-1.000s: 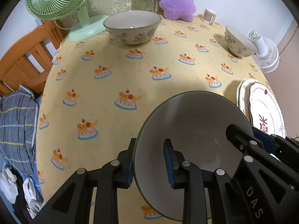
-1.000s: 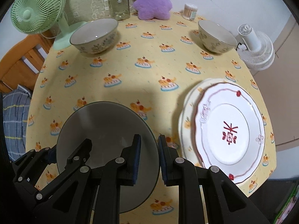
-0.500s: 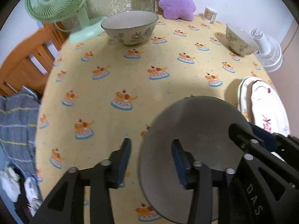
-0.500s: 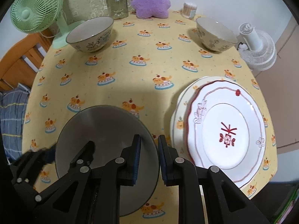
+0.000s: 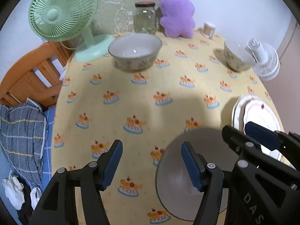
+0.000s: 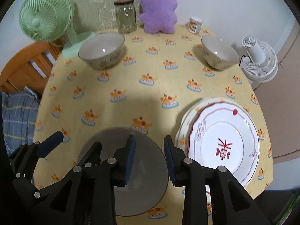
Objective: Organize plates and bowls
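three bowls total: a plain grey one (image 6: 131,183) up front, two floral ones (image 6: 102,53) (image 6: 218,52) at the back; two stacked plates (image 6: 225,142); two fans, one green (image 6: 46,14), one white (image 6: 259,60); one glass jar (image 6: 126,16); one purple plushie (image 6: 158,9); one cotton swab tub (image 6: 195,24)

Home dining spot w/ cartoon tablecloth (image 6: 150,71), plush toy (image 6: 158,9), desk fan (image 6: 45,15), glass jar (image 6: 126,16).

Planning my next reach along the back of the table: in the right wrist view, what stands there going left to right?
Green fan → left bowl → glass jar → purple plush toy → cotton swab tub → right bowl → white fan.
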